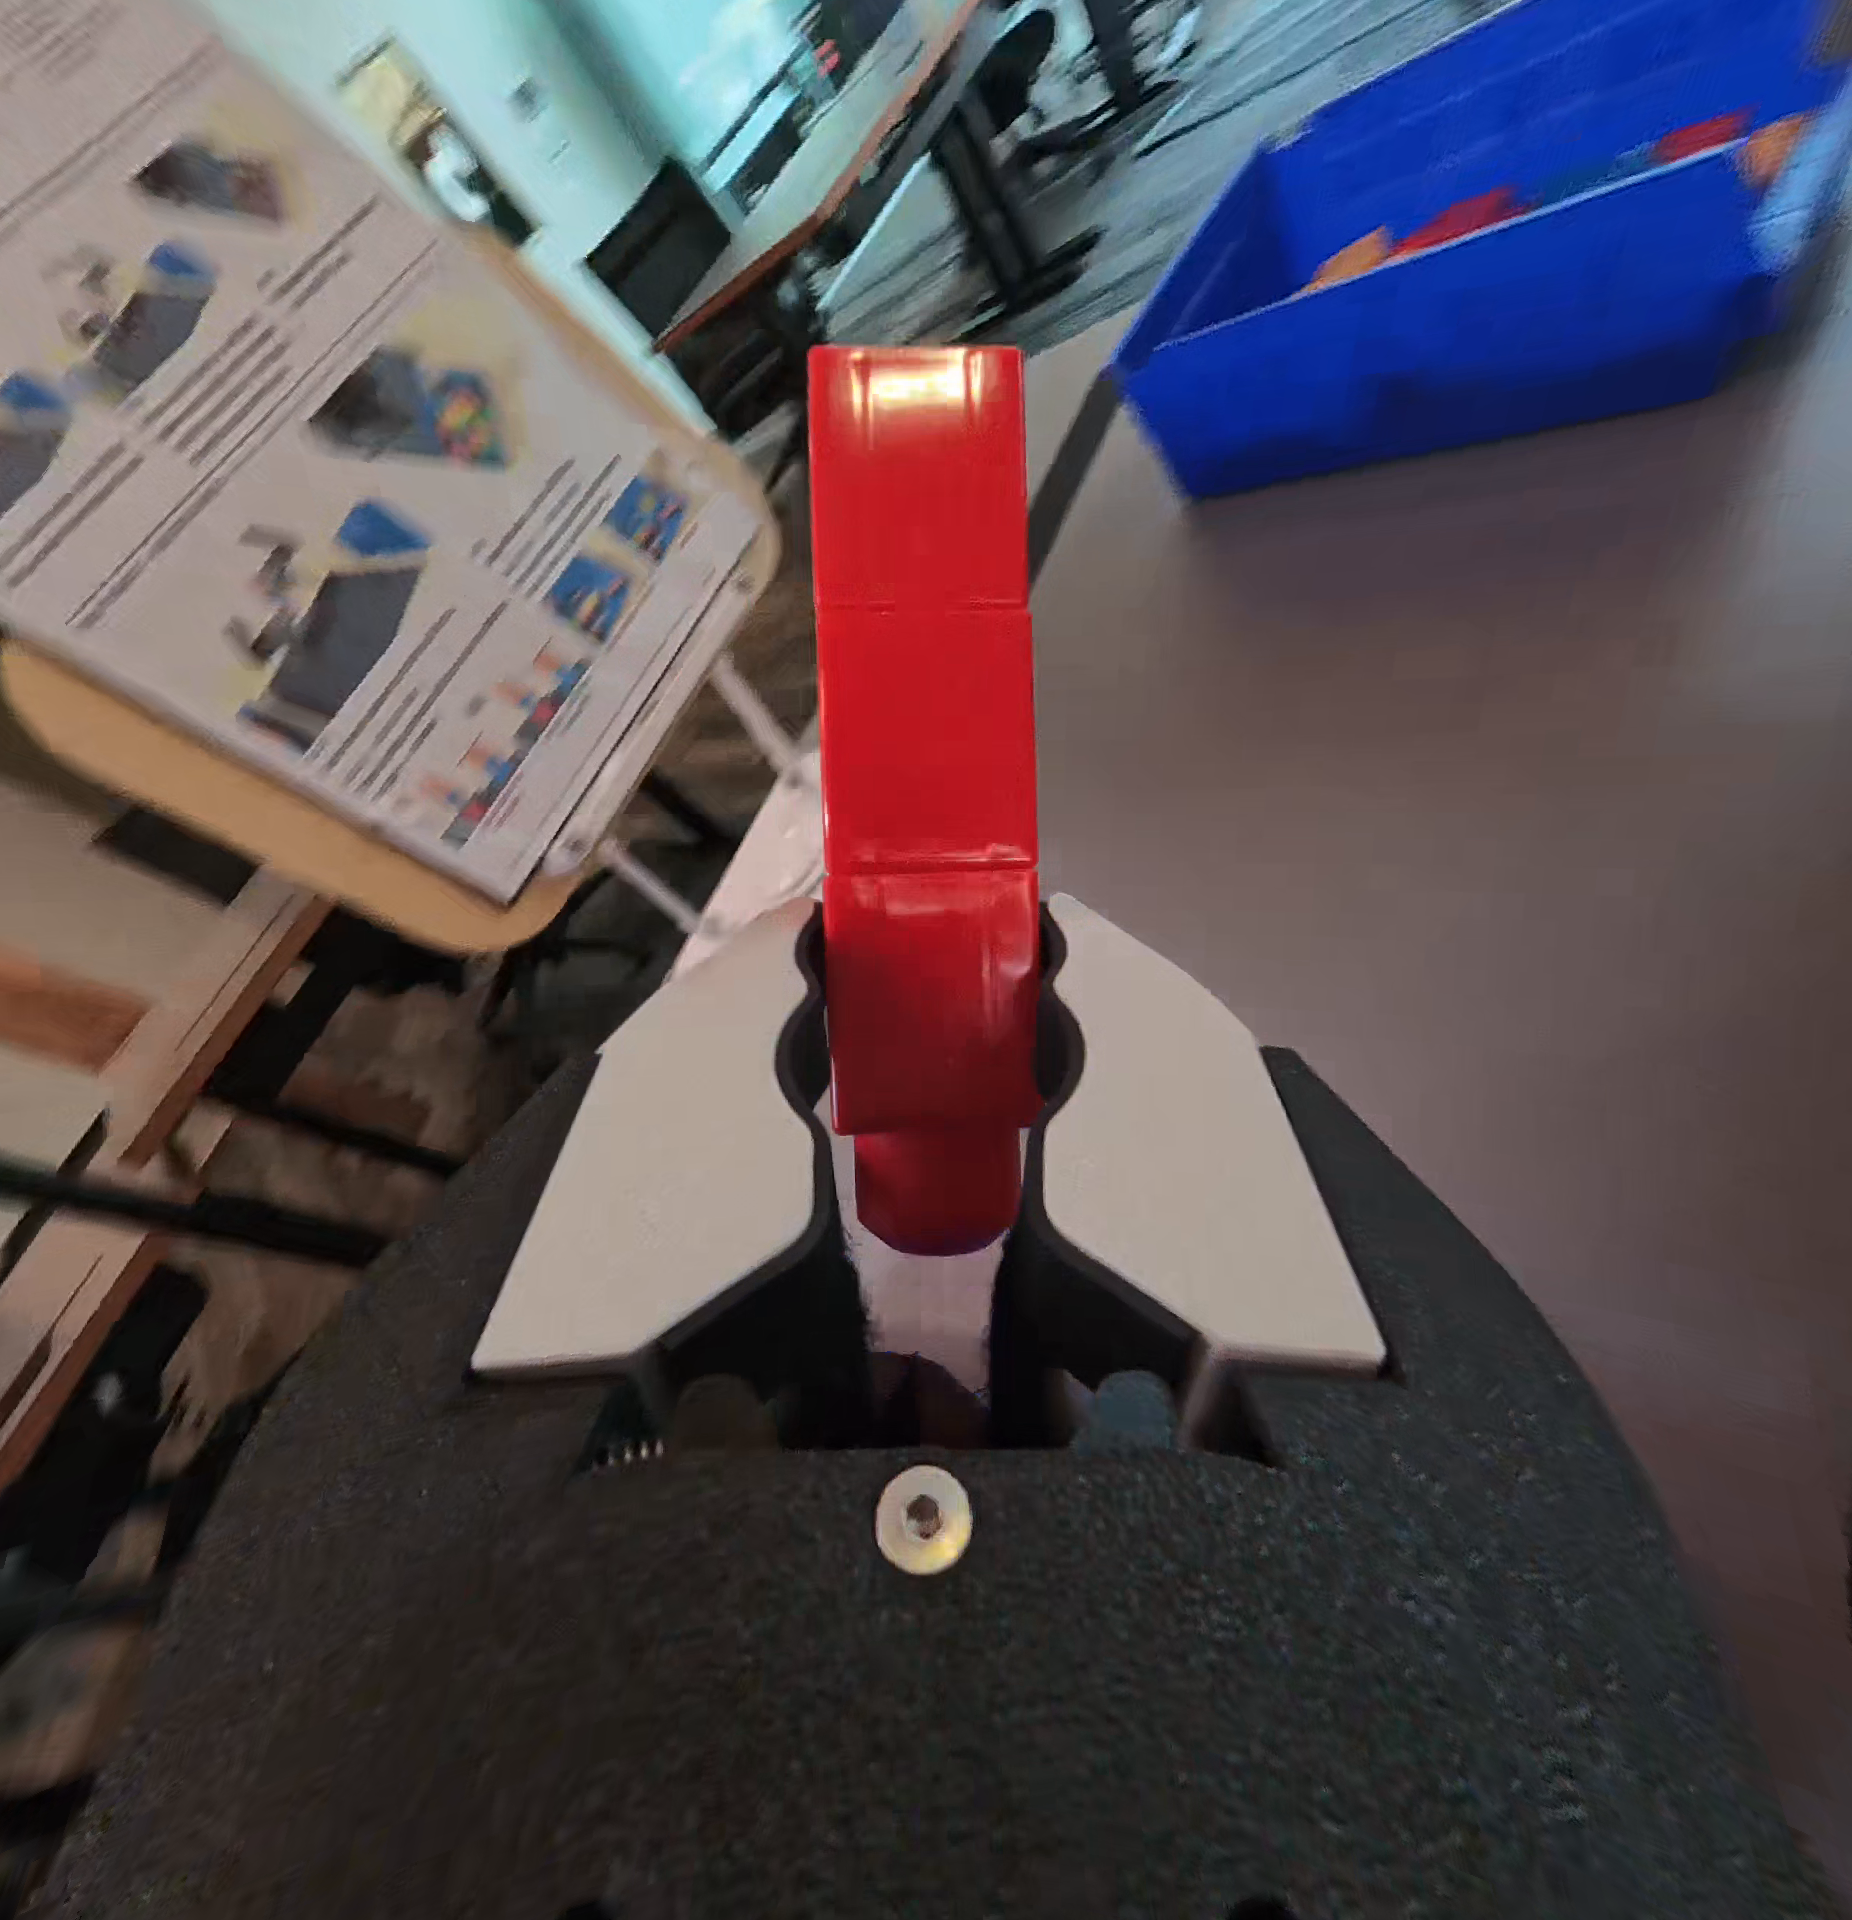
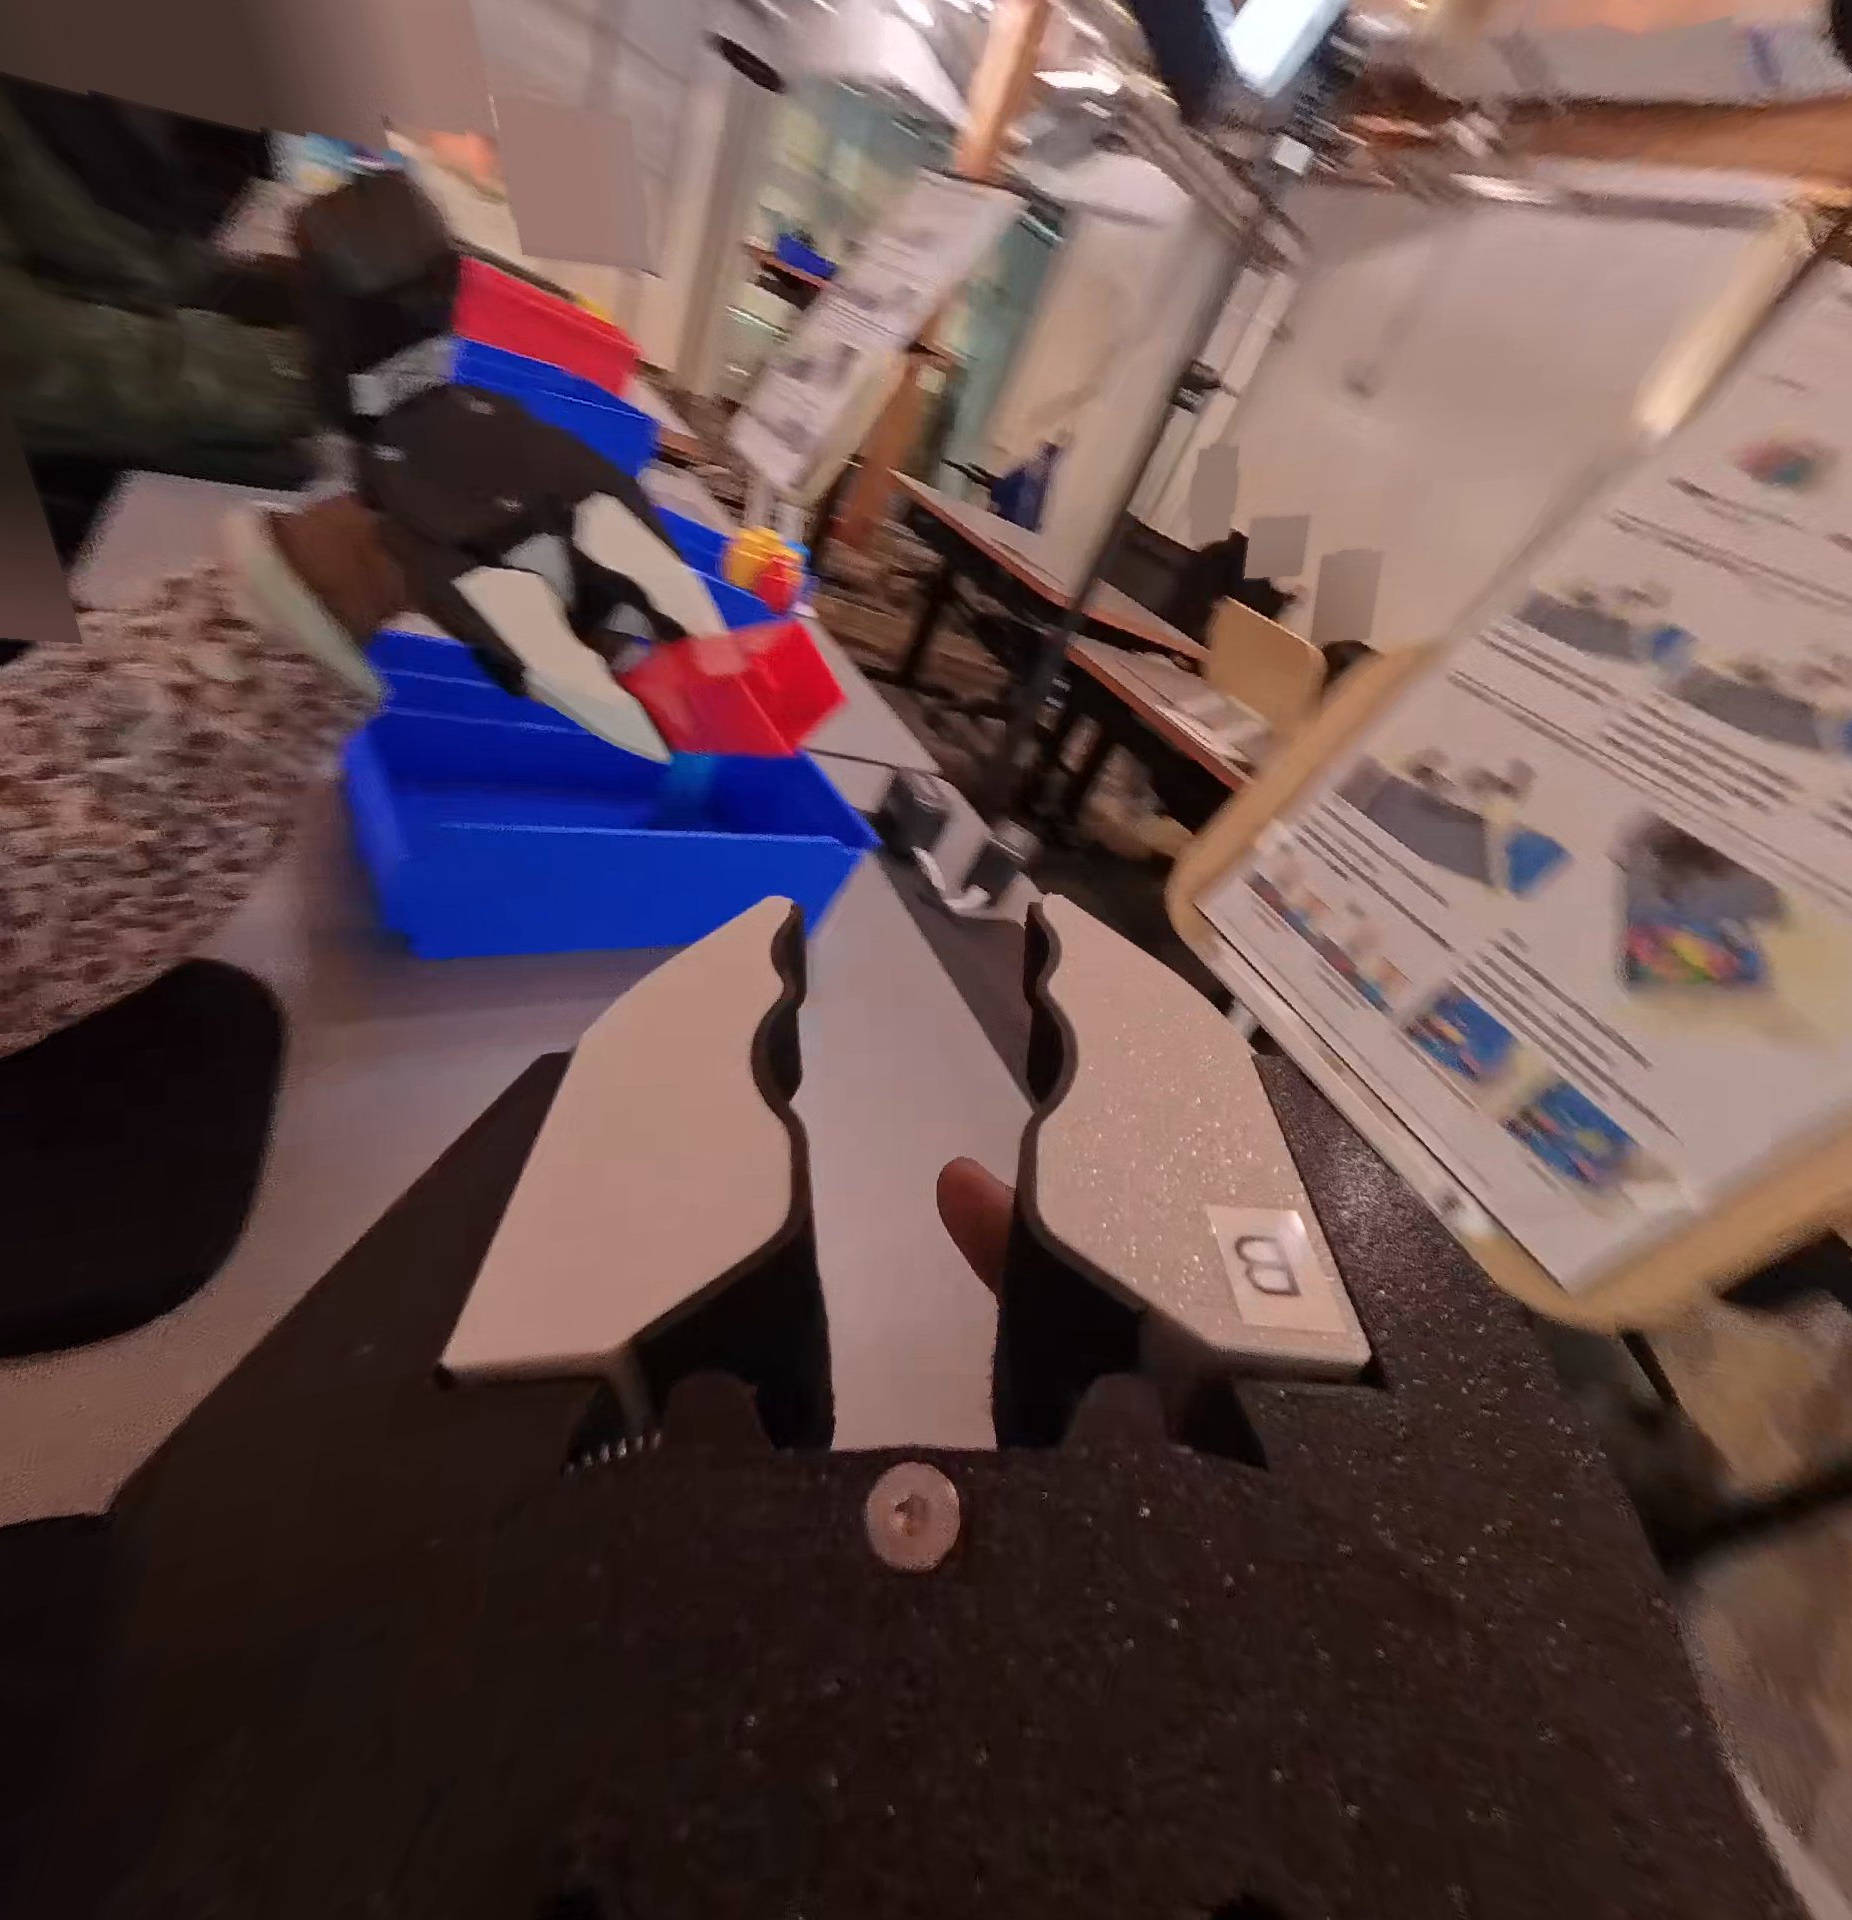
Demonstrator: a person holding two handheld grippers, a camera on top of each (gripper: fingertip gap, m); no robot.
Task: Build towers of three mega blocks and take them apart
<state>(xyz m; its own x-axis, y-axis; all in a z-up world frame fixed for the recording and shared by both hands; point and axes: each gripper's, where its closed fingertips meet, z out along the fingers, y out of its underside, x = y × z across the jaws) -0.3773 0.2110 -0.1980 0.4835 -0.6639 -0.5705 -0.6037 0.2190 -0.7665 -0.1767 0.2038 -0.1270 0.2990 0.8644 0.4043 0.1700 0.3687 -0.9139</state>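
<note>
My left gripper (image 1: 932, 914) is shut on the bottom block of a red tower (image 1: 922, 644) of three stacked mega blocks, which points forward off the fingers. In the right wrist view the left gripper (image 2: 693, 691) holds the red tower (image 2: 740, 681) in the air over a blue bin (image 2: 589, 862). My right gripper (image 2: 914, 920) is open and empty above the grey table (image 2: 880, 1091), to the right of the bin. A fingertip of the person's hand (image 2: 972, 1216) shows between its fingers.
The blue bin (image 1: 1421, 343) holds several loose coloured blocks (image 1: 1452, 223); a light blue piece (image 2: 693, 777) lies in it. A red bin (image 2: 548, 322) and another blue bin (image 2: 558, 400) stand behind. An instruction sheet on a board (image 1: 309, 447) (image 2: 1587, 831) stands beyond the table edge. A person's patterned garment (image 2: 91, 779) is at the left. The grippers' ends are close to 20 cm from one another.
</note>
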